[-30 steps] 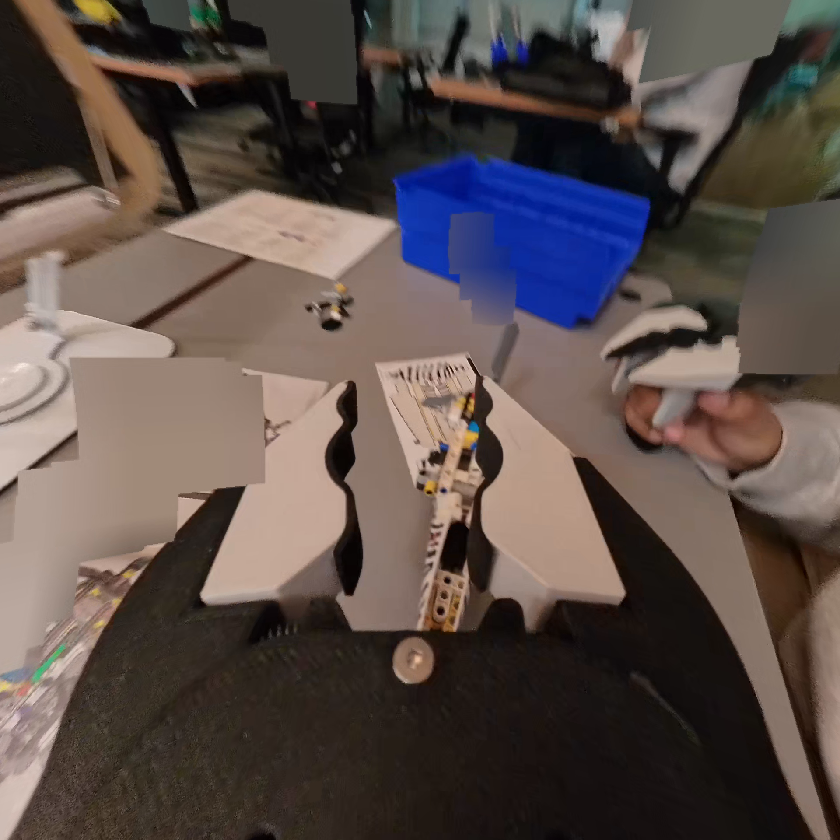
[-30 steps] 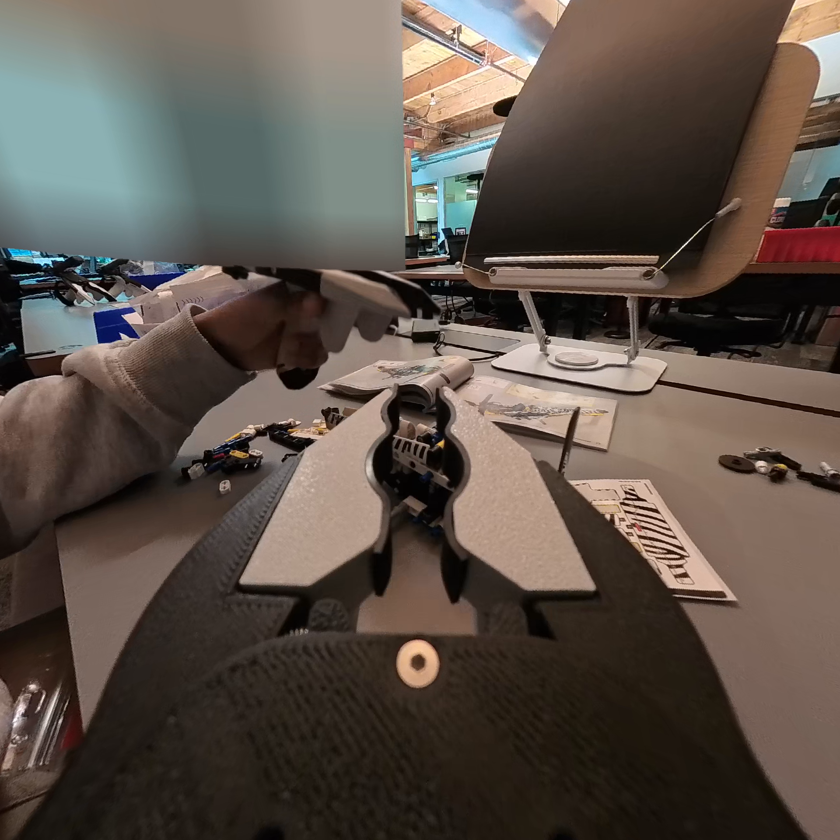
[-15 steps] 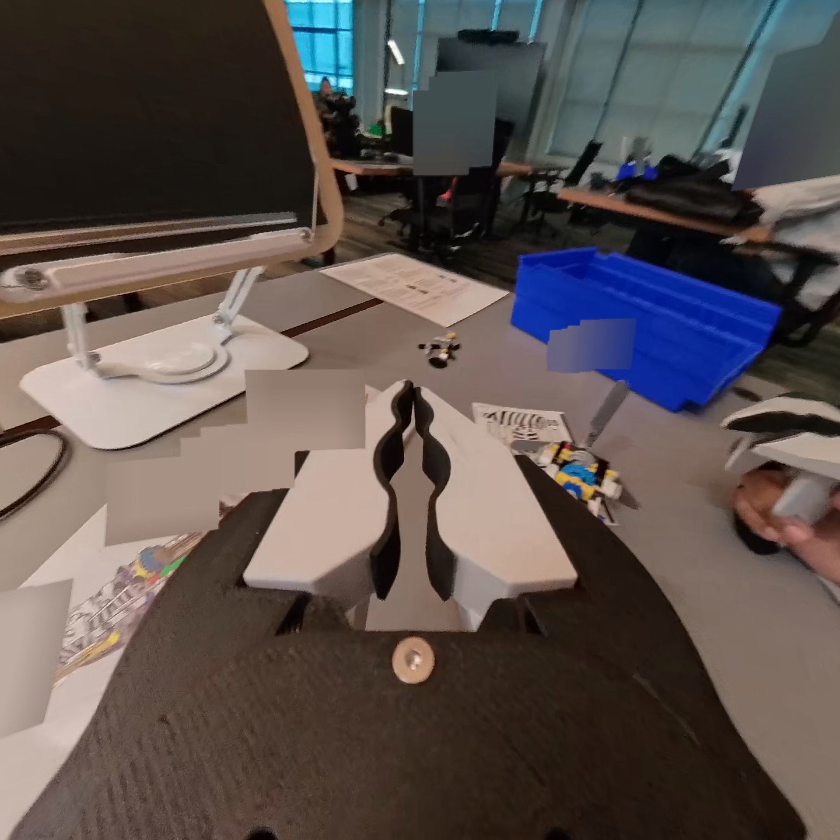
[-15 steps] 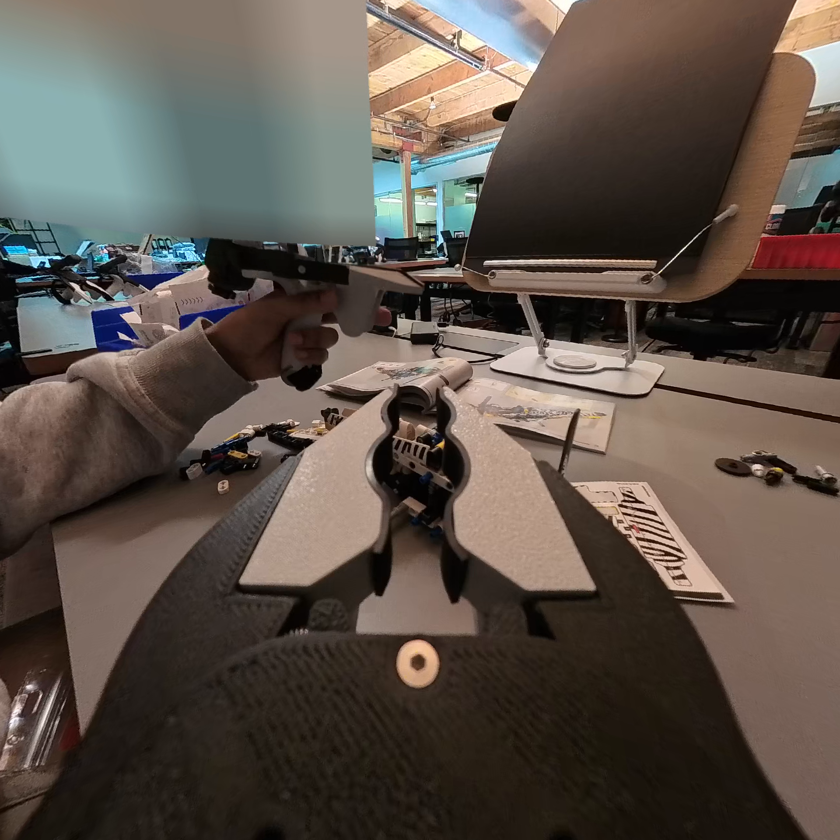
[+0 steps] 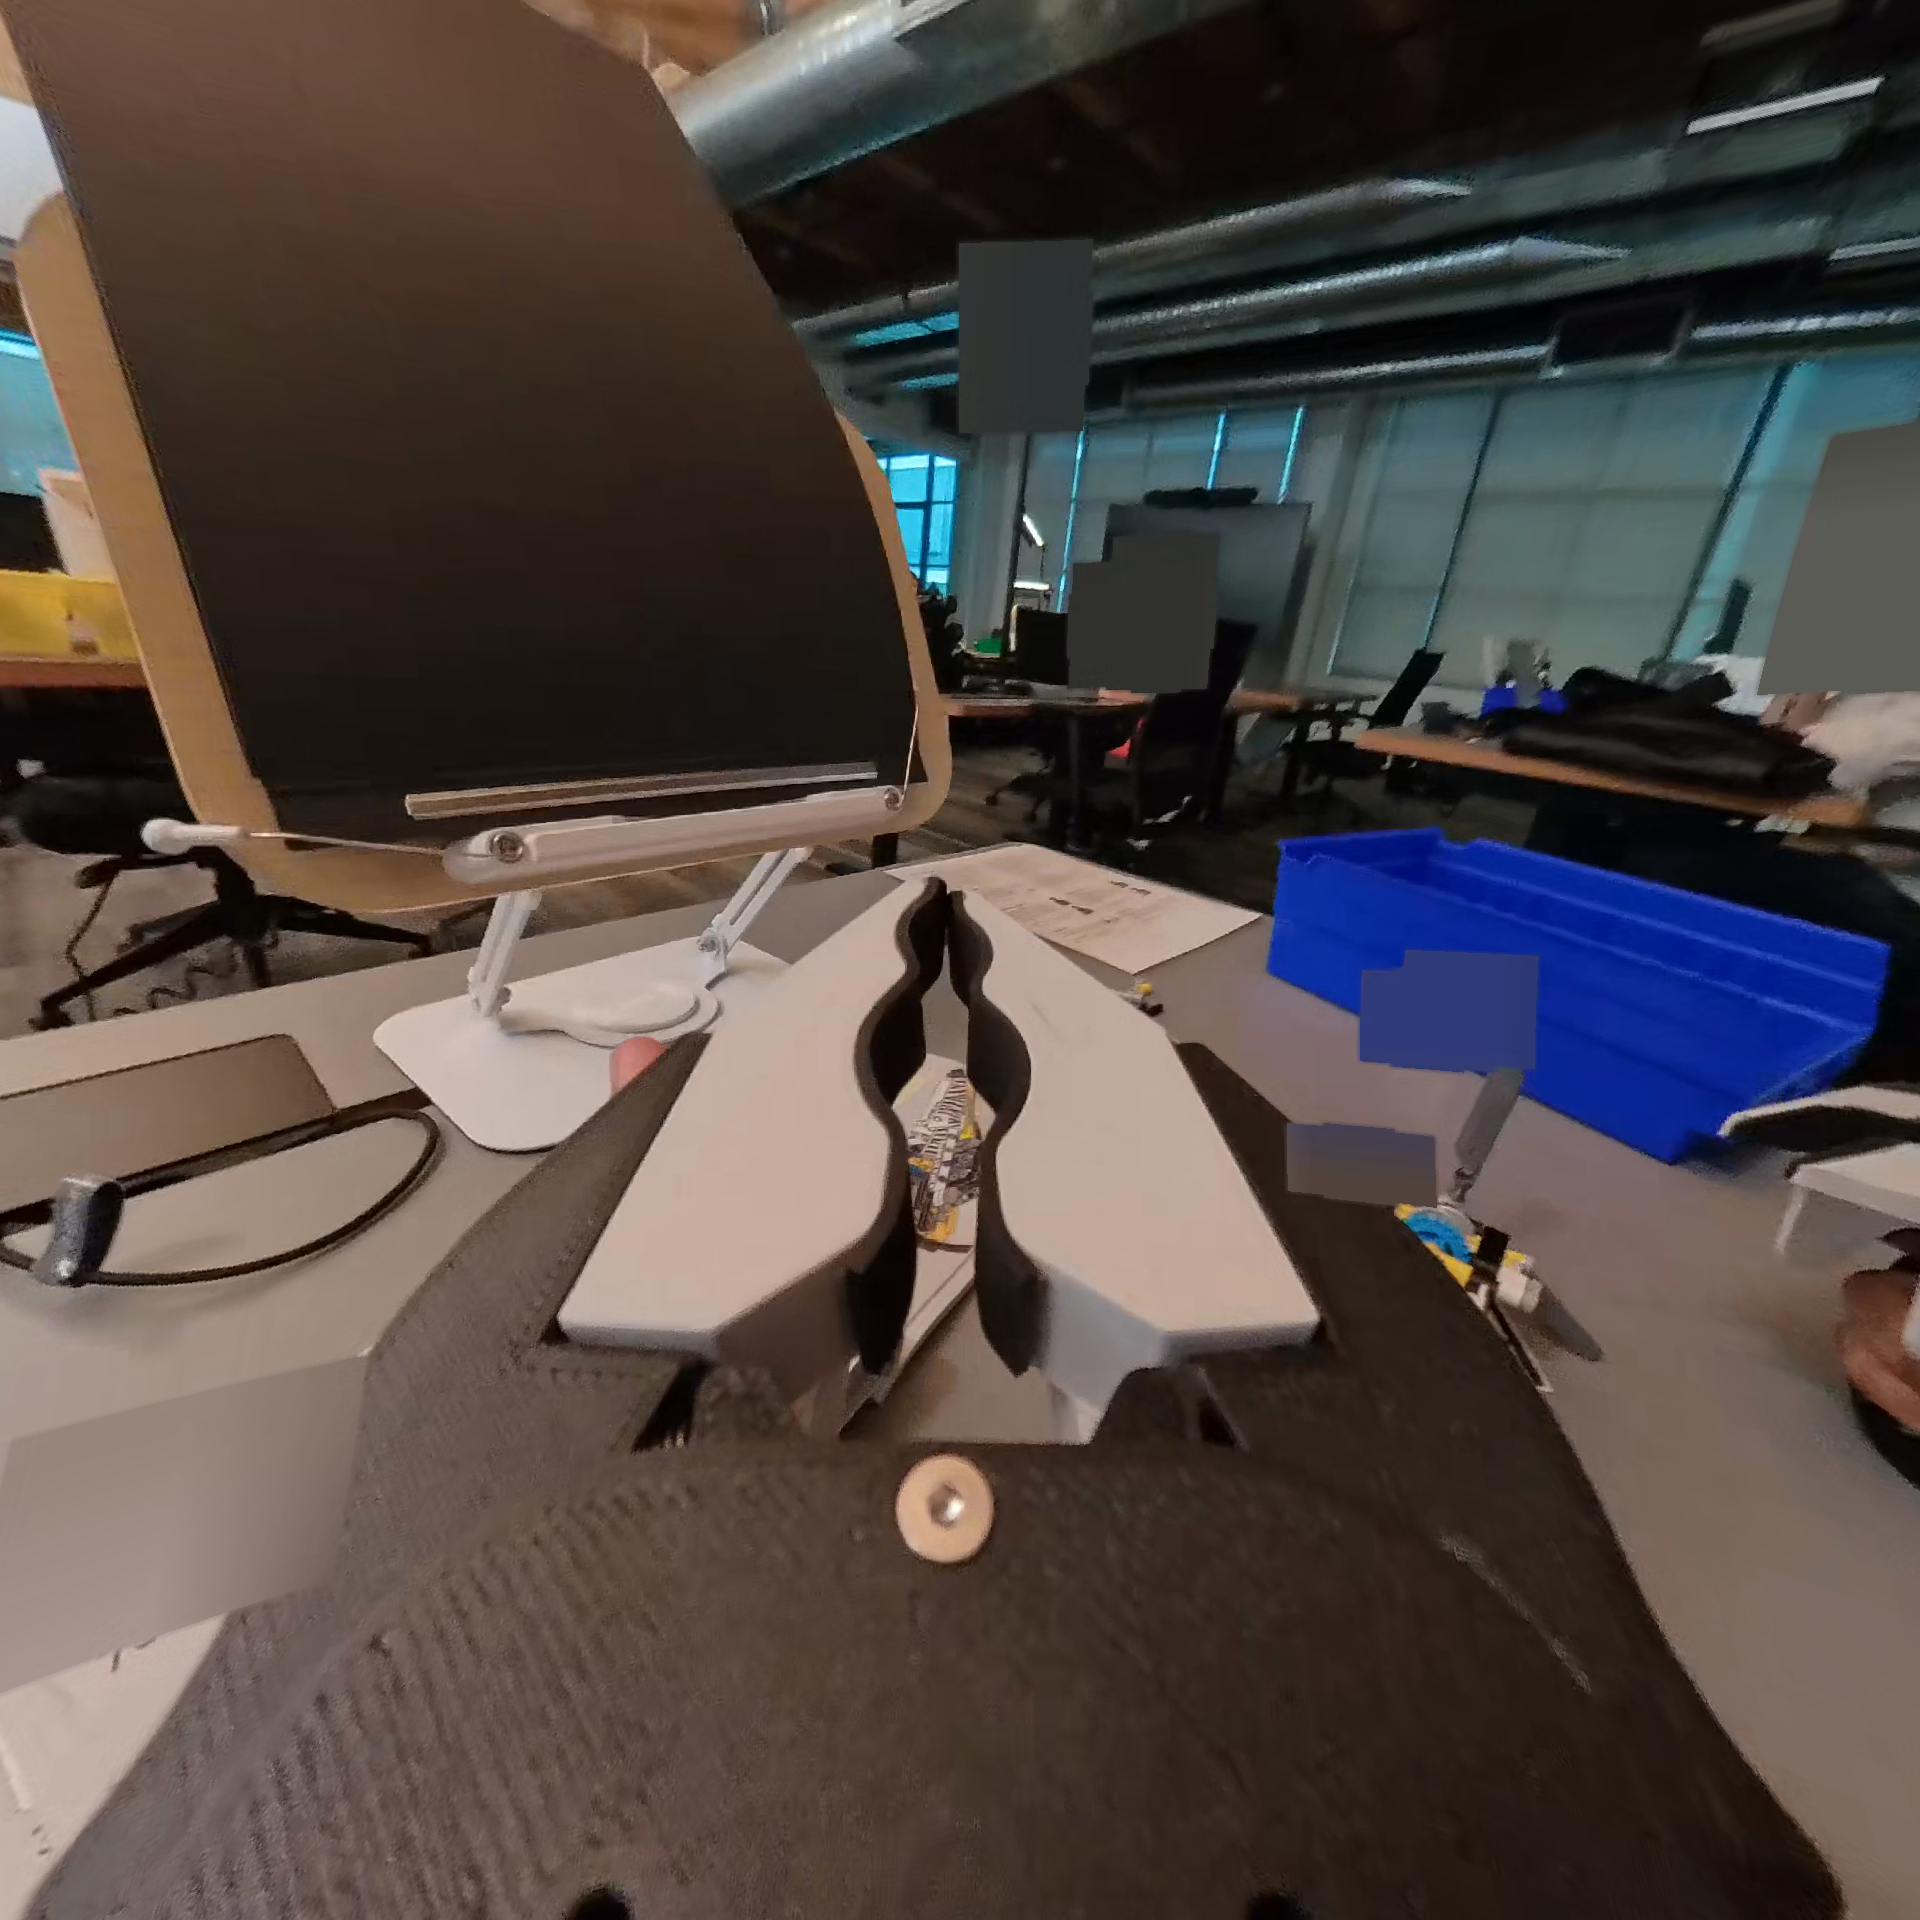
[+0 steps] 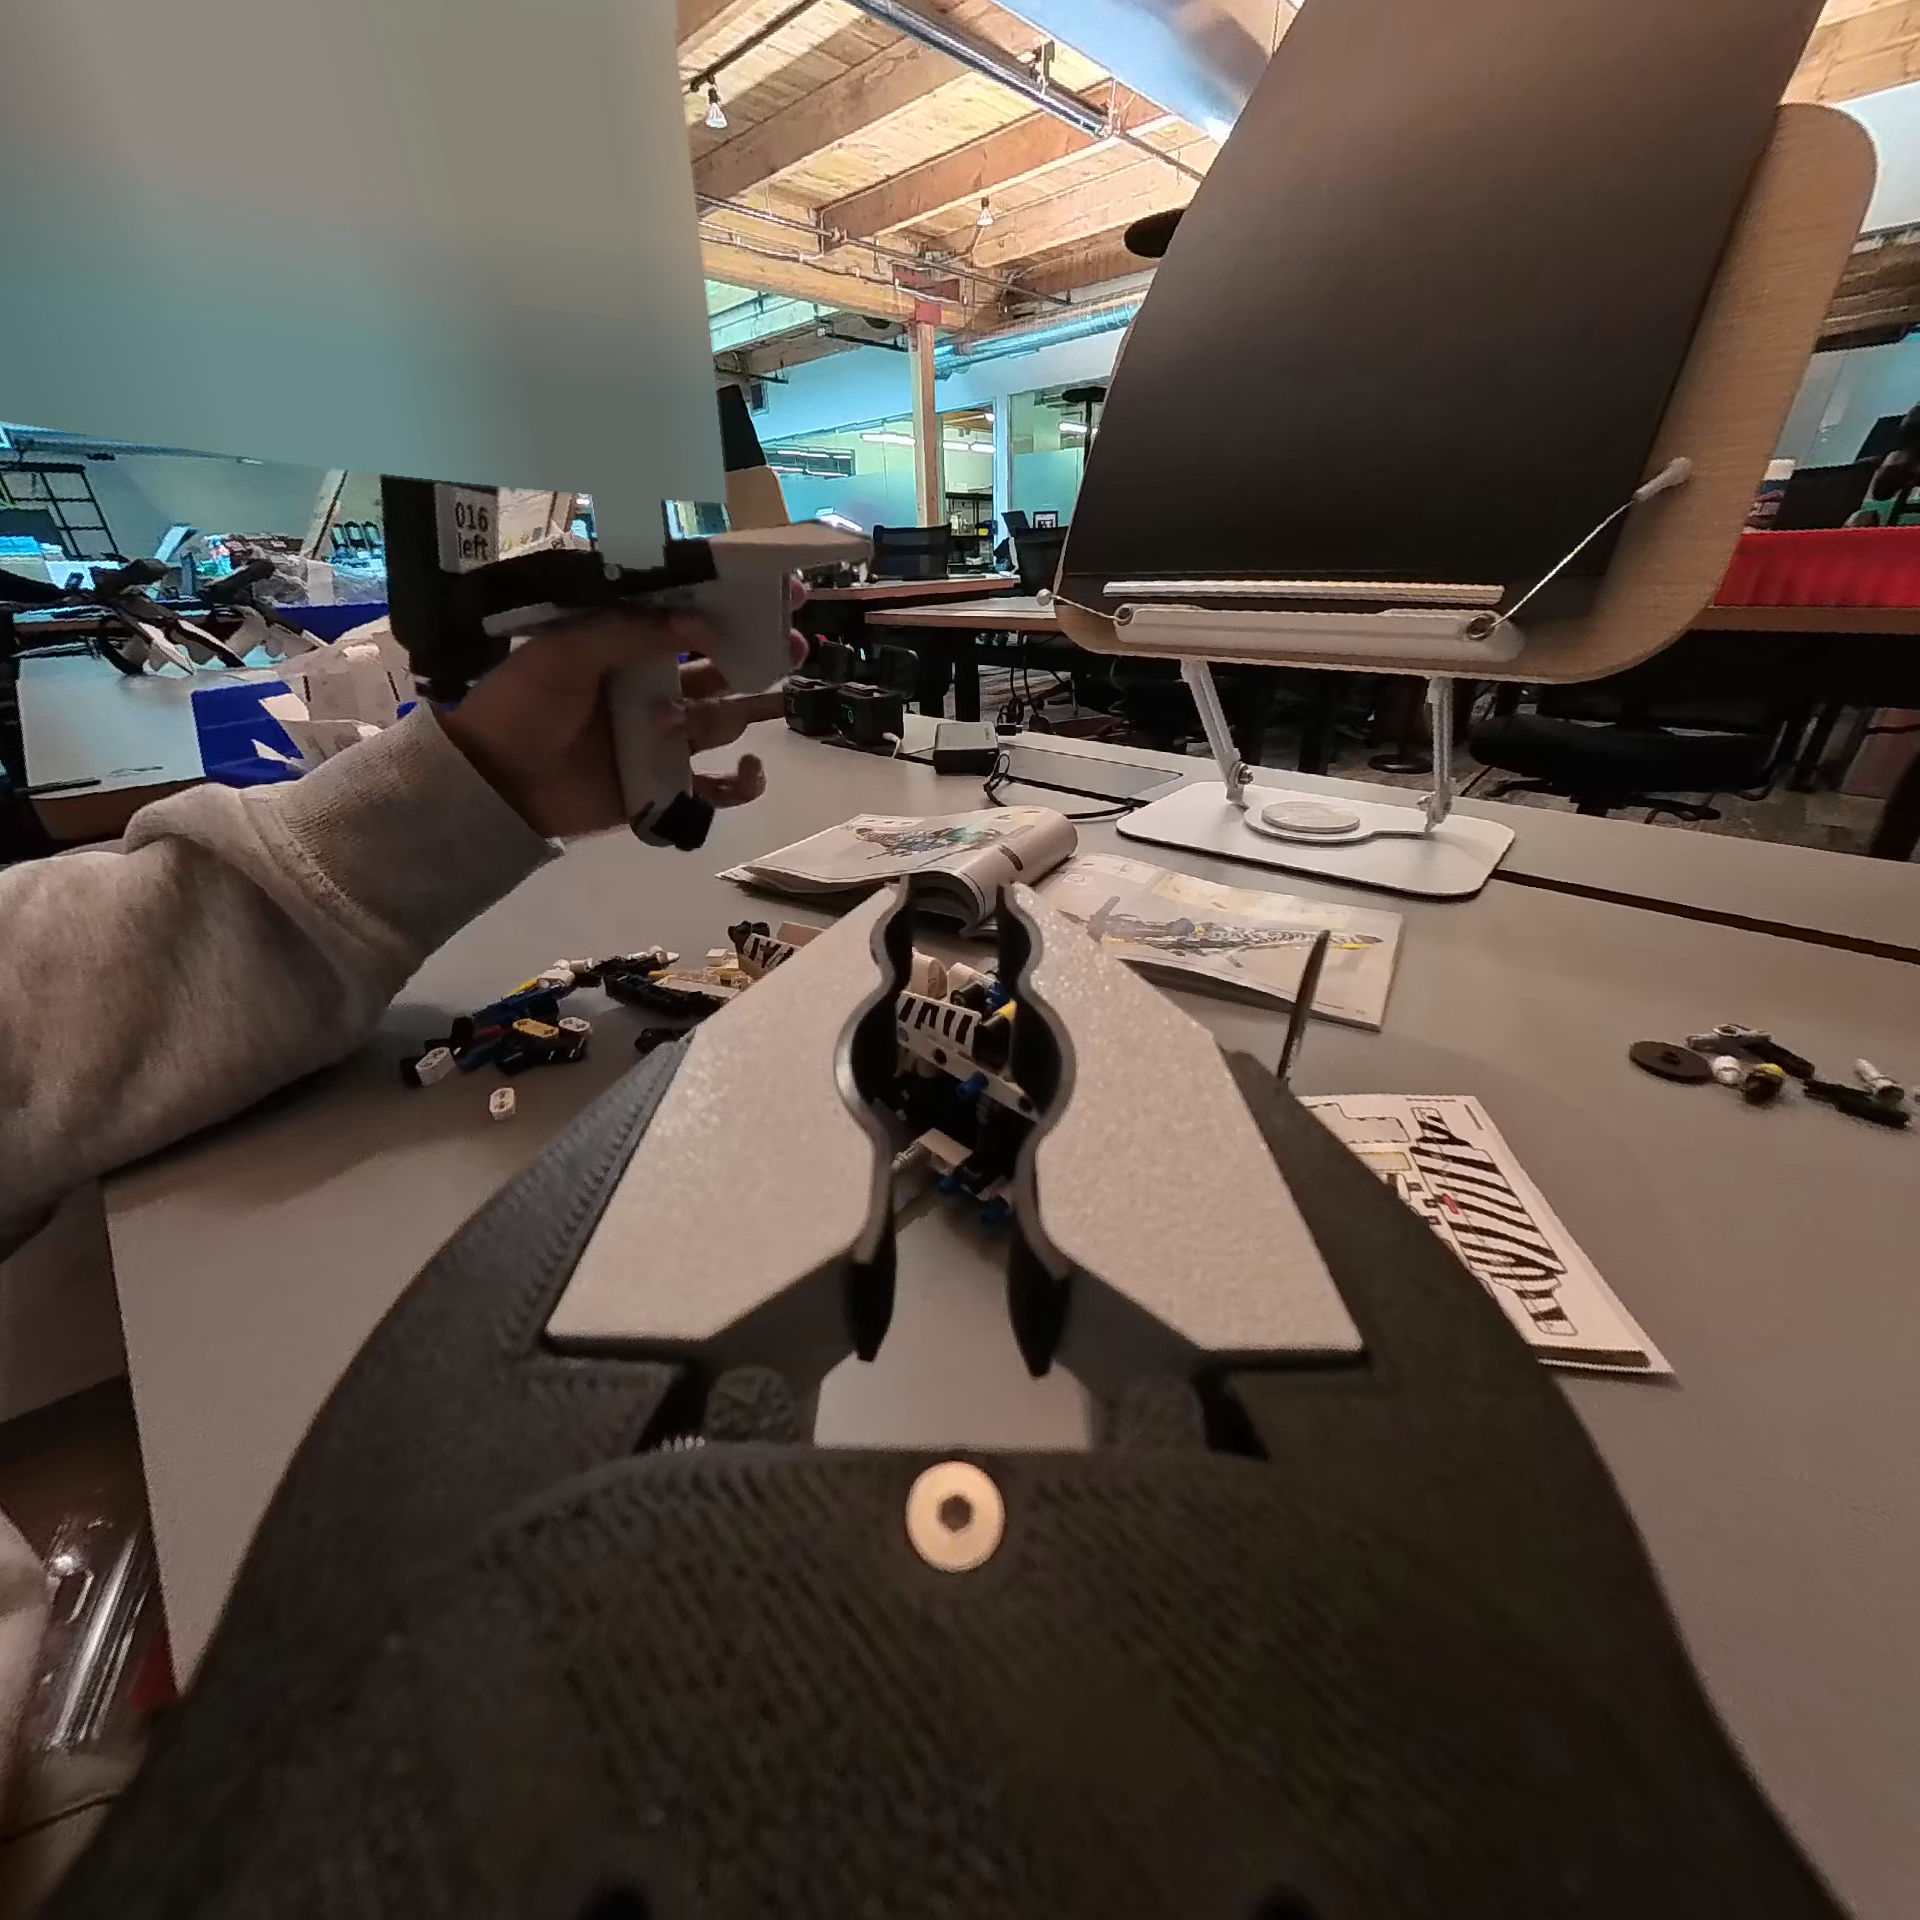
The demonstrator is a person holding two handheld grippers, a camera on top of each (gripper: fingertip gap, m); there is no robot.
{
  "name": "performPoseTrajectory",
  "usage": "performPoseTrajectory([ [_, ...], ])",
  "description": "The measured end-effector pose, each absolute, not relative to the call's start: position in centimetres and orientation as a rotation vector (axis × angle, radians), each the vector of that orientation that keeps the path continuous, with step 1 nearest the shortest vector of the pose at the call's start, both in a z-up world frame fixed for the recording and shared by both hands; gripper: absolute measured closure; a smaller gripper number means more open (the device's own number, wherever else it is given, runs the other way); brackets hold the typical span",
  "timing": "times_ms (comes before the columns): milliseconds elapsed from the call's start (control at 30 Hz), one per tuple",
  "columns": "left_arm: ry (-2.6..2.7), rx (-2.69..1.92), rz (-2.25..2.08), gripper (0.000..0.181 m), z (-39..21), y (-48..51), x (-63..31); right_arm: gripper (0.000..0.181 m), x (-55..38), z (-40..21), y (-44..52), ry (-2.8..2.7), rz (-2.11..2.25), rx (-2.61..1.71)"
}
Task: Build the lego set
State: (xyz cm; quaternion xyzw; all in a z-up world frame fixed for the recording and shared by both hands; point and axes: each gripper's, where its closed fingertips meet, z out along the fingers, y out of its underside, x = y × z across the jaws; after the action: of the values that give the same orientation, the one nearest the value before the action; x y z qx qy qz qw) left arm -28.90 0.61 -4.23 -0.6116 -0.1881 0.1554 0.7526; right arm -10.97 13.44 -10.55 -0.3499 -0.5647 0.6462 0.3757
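Gripping a partly built black, white and blue lego assembly point(image 6: 951, 1081) between its grey fingers, the right gripper point(image 6: 951, 925) holds the model low over the grey tabletop point(image 6: 1714, 1247), jaws clamped on it. The left gripper point(image 5: 948, 914) is raised in the air, fingertips together with nothing visibly between them; the striped paper seen through the gap lies on the table beyond. Seen from the right wrist view, it hangs up and to the left of the held model, well apart from it.

Loose lego pieces point(image 6: 540, 1029) lie scattered on the table just left of the right gripper, and a small cluster of wheel and pin parts point(image 6: 1766, 1075) sits far to its right. An open instruction booklet point(image 6: 1039, 862) rests beyond the fingertips, a striped sticker sheet point(image 6: 1475, 1216) close on the right.

Judging by this, the build is mid-way, between steps: the left gripper must next come down, open, and pick a small piece to press onto the held model squarely.
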Motion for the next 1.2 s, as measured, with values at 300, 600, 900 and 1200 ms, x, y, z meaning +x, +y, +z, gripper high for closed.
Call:
performPoseTrajectory([
  [300,-0.643,-1.285,0.396,0.181,-4.2,-1.8,-31.8,0.169,-10.9,-10.5,13.4,-1.447,1.658,-0.896],
  [600,-0.792,-1.164,0.49,0.181,-4.0,-5.0,-33.7,0.169,-10.9,-10.5,13.4,-1.449,1.665,-0.898],
  [900,-0.863,-1.07,0.342,0.181,-4.2,-5.4,-34.3,0.169,-10.9,-10.6,13.4,-1.452,1.668,-0.899],
  [1200,-0.826,-1.01,0.133,0.181,-4.1,-5.0,-33.6,0.169,-10.9,-10.6,13.4,-1.455,1.673,-0.898],
])
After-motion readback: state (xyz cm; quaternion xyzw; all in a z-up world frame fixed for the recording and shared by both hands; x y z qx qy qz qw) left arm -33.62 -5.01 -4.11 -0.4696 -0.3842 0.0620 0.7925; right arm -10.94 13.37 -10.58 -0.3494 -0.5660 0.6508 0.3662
